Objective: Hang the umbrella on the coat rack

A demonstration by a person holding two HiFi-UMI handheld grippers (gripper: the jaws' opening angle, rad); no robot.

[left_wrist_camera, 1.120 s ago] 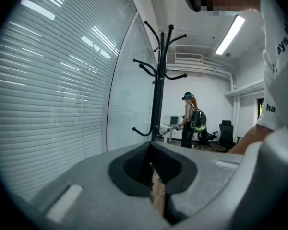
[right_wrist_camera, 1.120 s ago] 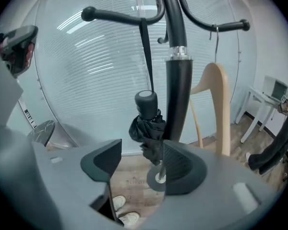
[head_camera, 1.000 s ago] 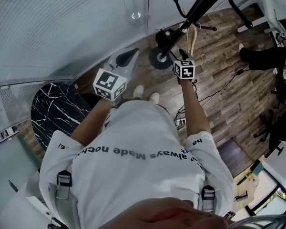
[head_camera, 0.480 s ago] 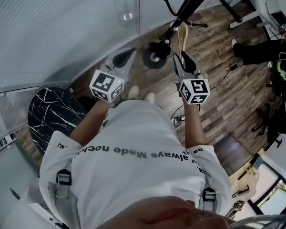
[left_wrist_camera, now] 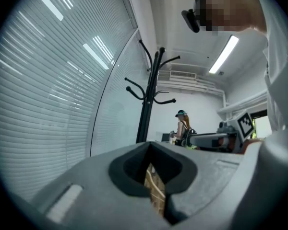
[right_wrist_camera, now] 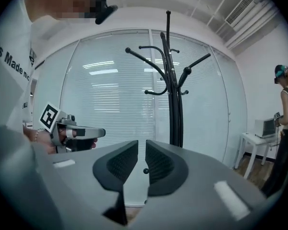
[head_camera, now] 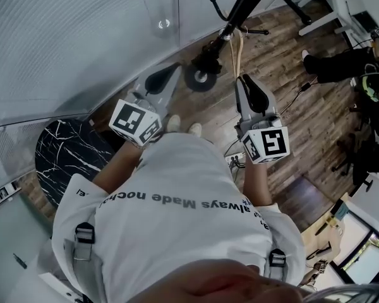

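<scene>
The black coat rack (head_camera: 235, 12) (left_wrist_camera: 146, 111) (right_wrist_camera: 175, 104) stands ahead of me by the glass wall, its hooks curving out near the top. A thin tan loop (head_camera: 236, 46) hangs beside its pole; I cannot tell what it belongs to, and no umbrella shows clearly in any view. My right gripper (head_camera: 244, 79) (right_wrist_camera: 141, 146) is held level, short of the rack. Its jaws are closing to a narrow gap with nothing between them. My left gripper (head_camera: 174, 68) (left_wrist_camera: 150, 145) points at the rack from the left, shut and holding nothing.
A round black marble table (head_camera: 68, 150) stands low at my left. Blinds behind curved glass (right_wrist_camera: 110, 90) back the rack. Another person (head_camera: 347, 68) (right_wrist_camera: 285, 109) stands at the right near a white desk (right_wrist_camera: 259, 139). Cables (head_camera: 290, 100) trail over the wood floor.
My right gripper has risen and drawn back from the rack while its jaws narrowed from wide open. The left gripper has lifted a little.
</scene>
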